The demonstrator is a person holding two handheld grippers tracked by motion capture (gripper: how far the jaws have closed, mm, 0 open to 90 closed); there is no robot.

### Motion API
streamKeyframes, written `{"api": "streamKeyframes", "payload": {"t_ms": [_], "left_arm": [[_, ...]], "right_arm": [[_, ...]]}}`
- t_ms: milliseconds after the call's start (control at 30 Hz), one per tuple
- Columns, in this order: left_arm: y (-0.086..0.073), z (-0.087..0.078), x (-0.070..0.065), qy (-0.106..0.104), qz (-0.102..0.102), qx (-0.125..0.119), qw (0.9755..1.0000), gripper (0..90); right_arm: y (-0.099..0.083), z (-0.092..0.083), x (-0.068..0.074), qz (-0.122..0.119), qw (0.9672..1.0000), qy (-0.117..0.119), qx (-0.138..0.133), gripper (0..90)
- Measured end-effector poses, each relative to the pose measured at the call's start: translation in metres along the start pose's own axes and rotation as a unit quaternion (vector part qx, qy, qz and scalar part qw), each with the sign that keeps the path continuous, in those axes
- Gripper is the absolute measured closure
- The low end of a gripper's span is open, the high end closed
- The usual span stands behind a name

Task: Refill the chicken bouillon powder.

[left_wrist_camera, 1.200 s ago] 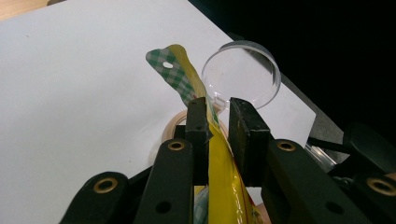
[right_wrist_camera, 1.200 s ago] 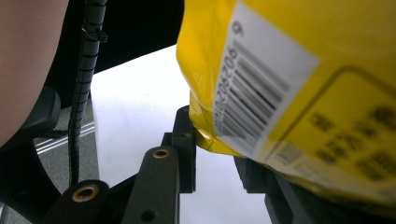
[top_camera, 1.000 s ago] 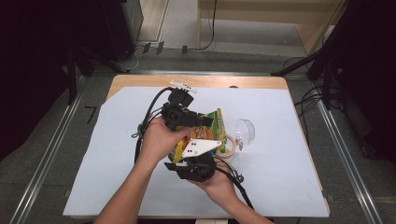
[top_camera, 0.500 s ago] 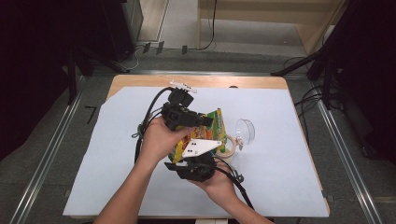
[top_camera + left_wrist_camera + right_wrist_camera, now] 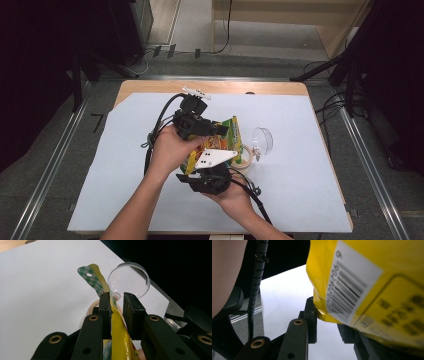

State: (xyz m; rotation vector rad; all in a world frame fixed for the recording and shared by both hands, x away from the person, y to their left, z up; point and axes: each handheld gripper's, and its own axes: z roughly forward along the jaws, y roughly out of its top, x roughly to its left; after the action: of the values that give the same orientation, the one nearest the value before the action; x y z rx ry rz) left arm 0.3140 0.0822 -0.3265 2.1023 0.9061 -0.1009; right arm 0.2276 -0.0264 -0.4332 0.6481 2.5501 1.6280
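Observation:
A yellow snack bag with a green checked top is held above the white sheet between both grippers. My left gripper comes in from the far left side, and its jaws are shut on the bag's upper seal just below the checked strip. My right gripper comes up from below with the bag's lower corner between its jaws. The barcode label faces its camera, and the bag hides the right jaw's tip. In the high view, a hand holds each gripper body.
A clear round plastic cup lies on its side right of the bag. A beige ring sits on the sheet under the bag. The white sheet covers most of the wooden table. Cables trail from both grippers.

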Motion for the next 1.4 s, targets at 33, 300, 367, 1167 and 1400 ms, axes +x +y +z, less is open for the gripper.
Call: {"api": "streamKeyframes", "payload": {"t_ms": [33,300,367,1167,1400], "left_arm": [[0.0,0.0,-0.0003,0.002,0.0,0.0,1.0,77.2],[0.0004,-0.0007,-0.0008,0.002,0.001,0.0,1.0,77.2],[0.0004,-0.0008,-0.0009,0.002,0.002,-0.001,1.0,77.0],[0.0006,0.0058,-0.0007,-0.003,0.001,0.008,1.0,78.2],[0.0028,0.0021,-0.0008,-0.003,0.002,-0.001,1.0,77.3]], "right_arm": [[0.0,0.0,-0.0001,-0.001,1.0,-0.001,0.0,72.8],[0.0005,-0.0004,0.0005,0.001,1.0,0.0,0.0,72.8],[0.0007,-0.0005,0.0006,0.0,1.0,-0.001,-0.002,72.8],[-0.0044,0.0004,-0.0002,0.012,0.9999,-0.008,-0.004,73.0],[-0.0006,-0.0016,0.0001,0.01,0.9999,-0.006,-0.006,72.9]]}}
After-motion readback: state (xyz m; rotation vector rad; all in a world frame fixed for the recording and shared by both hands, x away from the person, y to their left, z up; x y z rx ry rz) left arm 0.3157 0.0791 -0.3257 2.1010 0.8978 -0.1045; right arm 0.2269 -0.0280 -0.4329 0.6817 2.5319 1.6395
